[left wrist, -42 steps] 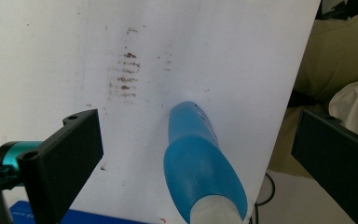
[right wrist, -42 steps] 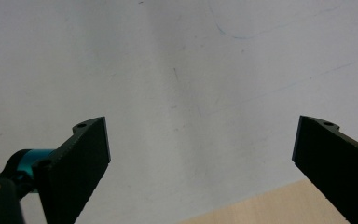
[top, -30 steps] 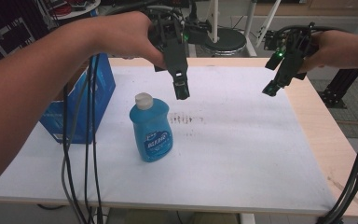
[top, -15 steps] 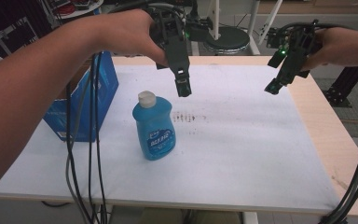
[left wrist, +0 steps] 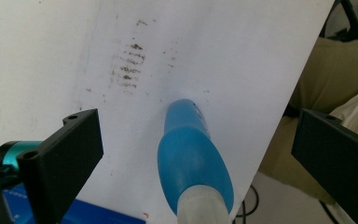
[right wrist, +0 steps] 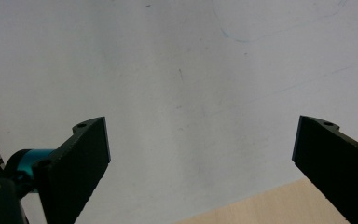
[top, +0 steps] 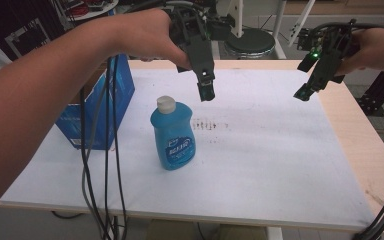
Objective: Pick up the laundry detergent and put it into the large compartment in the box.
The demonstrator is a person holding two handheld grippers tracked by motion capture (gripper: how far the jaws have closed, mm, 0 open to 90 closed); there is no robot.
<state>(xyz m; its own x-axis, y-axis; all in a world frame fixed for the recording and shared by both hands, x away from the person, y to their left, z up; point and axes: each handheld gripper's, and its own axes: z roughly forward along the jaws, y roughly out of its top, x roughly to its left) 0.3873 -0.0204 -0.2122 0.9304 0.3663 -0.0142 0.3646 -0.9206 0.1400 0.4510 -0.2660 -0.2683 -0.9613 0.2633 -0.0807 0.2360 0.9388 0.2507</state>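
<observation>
- While the blue soap bottle (top: 173, 135) stood upright on the white table (top: 280, 165), near the blue box (top: 100, 112), I judged the step as approach, nothing grasped.
- Left gripper (top: 206, 91) hovered above, just behind the cap, jaws spread; in its own view the bottle (left wrist: 193, 161) lay between them.
- Next move, I reckoned: lower and centre before closing.
- Right gripper (top: 305, 92) hung well apart, jaws spread, empty.

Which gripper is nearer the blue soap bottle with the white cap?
Left. The left gripper hangs open just above the blue soap bottle; the right gripper hovers far right.
</observation>
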